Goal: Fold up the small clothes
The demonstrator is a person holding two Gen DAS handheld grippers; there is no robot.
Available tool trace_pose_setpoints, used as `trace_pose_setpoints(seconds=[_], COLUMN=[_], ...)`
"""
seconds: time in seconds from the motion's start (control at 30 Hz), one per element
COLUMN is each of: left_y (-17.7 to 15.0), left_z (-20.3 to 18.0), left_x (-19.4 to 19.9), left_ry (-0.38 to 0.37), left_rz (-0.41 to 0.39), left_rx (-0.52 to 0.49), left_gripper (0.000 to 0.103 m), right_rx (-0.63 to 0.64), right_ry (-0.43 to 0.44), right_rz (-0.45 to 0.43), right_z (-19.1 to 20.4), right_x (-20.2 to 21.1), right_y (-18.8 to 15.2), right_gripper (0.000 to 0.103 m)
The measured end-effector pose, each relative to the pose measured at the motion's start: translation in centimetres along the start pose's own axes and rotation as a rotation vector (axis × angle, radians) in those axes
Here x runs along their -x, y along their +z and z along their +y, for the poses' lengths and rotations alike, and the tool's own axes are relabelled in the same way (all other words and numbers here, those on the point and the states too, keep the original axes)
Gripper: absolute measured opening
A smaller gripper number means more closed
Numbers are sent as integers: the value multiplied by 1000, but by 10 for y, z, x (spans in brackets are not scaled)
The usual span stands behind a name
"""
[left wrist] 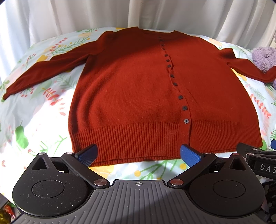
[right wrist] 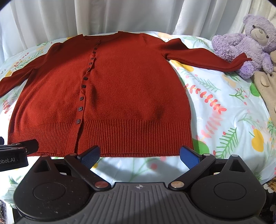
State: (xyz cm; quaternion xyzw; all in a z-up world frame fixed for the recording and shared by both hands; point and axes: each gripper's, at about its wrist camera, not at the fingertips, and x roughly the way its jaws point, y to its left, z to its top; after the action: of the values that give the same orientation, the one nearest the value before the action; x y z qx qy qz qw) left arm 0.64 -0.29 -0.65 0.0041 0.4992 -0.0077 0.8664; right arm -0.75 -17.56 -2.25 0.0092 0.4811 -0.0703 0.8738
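A rust-red buttoned cardigan [left wrist: 138,89] lies flat on the floral bedsheet [left wrist: 34,106], front up, both sleeves spread out, ribbed hem towards me. It also shows in the right wrist view [right wrist: 124,86]. My left gripper [left wrist: 138,154] is open and empty, its blue pads [left wrist: 188,154] at the hem's left half, just in front of it. My right gripper [right wrist: 139,155] is open and empty at the hem's right half, its blue pads [right wrist: 188,156] just short of the hem. Each gripper's edge shows in the other's view.
A purple teddy bear [right wrist: 246,43] sits at the far right, touching the right sleeve's cuff [right wrist: 241,62]. A beige plush [right wrist: 265,86] lies beside it. White curtains [right wrist: 103,15] hang behind the bed. The sheet [right wrist: 224,112] extends right of the cardigan.
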Motion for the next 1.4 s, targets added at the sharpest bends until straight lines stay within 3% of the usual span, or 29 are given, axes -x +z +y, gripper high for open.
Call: trace_pose_setpoints(seconds=[1.4], left_y=[-4], left_z=[-4], left_x=[4], left_ry=[-7], left_rz=[12], left_rx=[1], left_gripper=[103], right_rx=[-25], right_ry=[12], right_rz=[-4], right_z=[-3], right_x=[2], right_y=[-5], right_gripper=[99])
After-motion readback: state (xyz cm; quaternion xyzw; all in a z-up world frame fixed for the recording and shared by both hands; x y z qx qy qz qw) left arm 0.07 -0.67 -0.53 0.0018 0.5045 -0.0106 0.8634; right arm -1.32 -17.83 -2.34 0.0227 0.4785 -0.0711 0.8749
